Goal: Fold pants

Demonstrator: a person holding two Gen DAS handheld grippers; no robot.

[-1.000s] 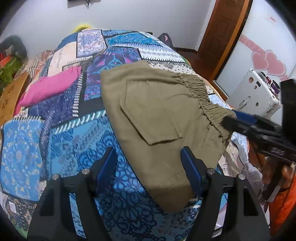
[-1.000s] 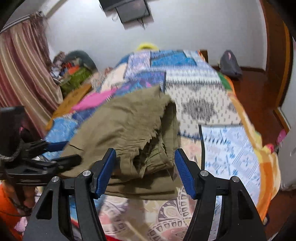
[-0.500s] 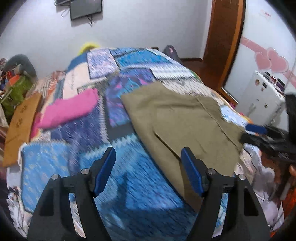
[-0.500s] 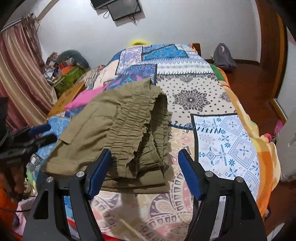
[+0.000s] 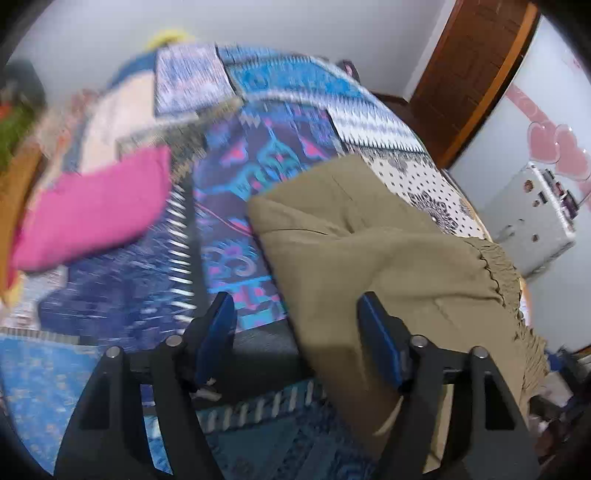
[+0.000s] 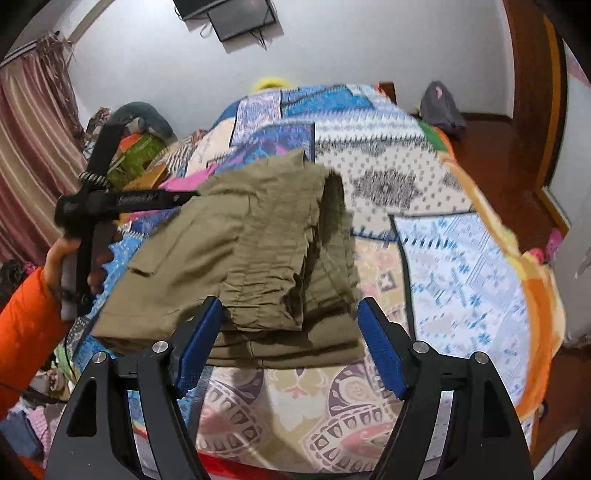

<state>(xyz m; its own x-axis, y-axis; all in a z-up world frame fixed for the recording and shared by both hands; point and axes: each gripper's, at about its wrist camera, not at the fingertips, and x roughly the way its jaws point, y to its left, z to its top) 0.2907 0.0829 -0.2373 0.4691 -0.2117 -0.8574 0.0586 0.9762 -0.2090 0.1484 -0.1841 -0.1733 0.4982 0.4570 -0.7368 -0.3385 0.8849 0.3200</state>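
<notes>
**A:** Start with the tools. What are they doing?

**B:** The left gripper (image 5: 295, 325) sits at the bottom centre of its own view, blue pads spread wide with nothing between them. Its right-hand pad stands in front of the edge of the pants (image 5: 388, 254); whether it touches the cloth, I cannot tell. The right gripper (image 6: 290, 328) is likewise released, at the bottom centre of its view, fingers parted on either side of the near end of the pants (image 6: 251, 251).

**A:** And the left one seen from the other camera?

**B:** In the right wrist view it shows at the middle left, the left gripper (image 6: 194, 195), with its black fingertips pointing at the far left edge of the pants. A hand (image 6: 74, 266) in an orange sleeve (image 6: 26, 332) grips its handle.

**A:** Where do the pants lie?

**B:** Olive-coloured, folded into a thick stack on the patchwork bedspread (image 6: 461, 277), centre frame in the right view, right of centre in the left. The gathered elastic waistband (image 5: 506, 280) faces the right edge of the left view.

**A:** Further out?

**B:** A pink cloth (image 5: 96, 210) lies on the bedspread at the middle left of the left view, well apart from the pants. A wall screen (image 6: 240, 16) hangs at the top, striped curtains (image 6: 33, 147) at the left.
</notes>
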